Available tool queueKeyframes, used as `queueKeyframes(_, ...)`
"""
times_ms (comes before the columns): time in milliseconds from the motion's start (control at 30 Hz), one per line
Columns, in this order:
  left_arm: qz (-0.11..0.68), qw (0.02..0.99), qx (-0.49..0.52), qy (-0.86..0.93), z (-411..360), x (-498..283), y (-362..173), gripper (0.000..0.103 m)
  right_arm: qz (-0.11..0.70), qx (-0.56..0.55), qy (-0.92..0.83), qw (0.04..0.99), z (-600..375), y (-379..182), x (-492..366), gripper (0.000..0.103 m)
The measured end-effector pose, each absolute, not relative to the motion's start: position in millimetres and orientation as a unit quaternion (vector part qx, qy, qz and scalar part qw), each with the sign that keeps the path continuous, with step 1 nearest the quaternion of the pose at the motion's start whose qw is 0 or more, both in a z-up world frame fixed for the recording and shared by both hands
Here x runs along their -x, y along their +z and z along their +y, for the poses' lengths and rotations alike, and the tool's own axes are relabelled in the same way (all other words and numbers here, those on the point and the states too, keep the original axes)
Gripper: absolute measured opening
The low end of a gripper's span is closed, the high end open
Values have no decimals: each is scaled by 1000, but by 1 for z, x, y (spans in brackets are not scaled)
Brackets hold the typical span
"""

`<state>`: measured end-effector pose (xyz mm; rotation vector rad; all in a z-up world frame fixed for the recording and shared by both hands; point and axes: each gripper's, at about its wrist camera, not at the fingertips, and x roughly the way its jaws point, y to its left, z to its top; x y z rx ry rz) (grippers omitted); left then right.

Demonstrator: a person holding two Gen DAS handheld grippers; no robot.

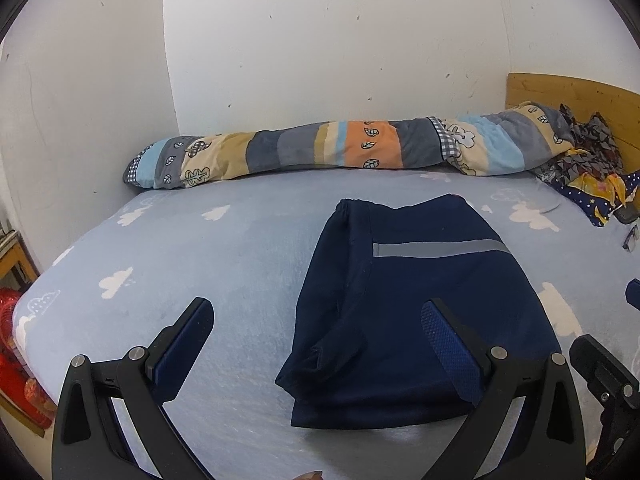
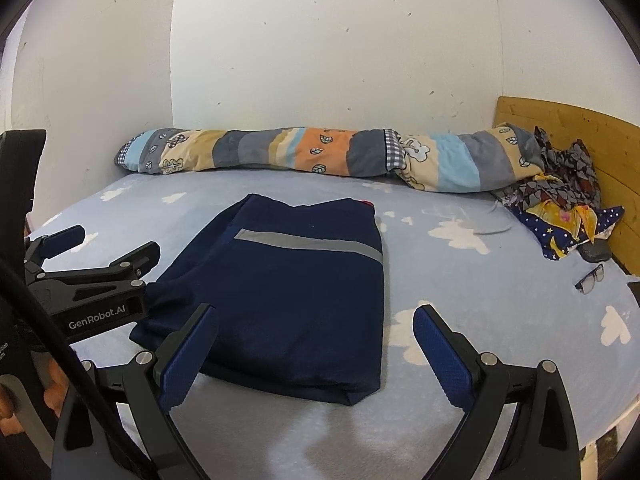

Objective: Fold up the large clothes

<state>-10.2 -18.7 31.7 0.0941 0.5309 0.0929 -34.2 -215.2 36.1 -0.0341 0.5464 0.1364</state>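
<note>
Both my grippers hang low over the bed (image 1: 168,248), and both are wide open, holding nothing. My left gripper (image 1: 316,344) sits by the near left corner of the dark blue clothes (image 1: 404,312). My right gripper (image 2: 316,344) sits over the near right corner. The clothes lie flat in the middle of the bed, already folded into a neat block with a grey stripe (image 1: 436,249) across it. I think the folding is almost done — maybe one more fold is left. For that, I would pinch the two near corners and lift them over to the far edge — slowly, so the layers stay together.

"GenRobot.AI" stands in white on the left tongs (image 2: 96,248) body.
</note>
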Motion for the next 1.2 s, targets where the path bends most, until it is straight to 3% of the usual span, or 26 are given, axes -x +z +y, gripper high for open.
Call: queueKeyframes(1200,287,956,-41,38,-15,3,28,103,259,13,58,964,-219,41,42,100)
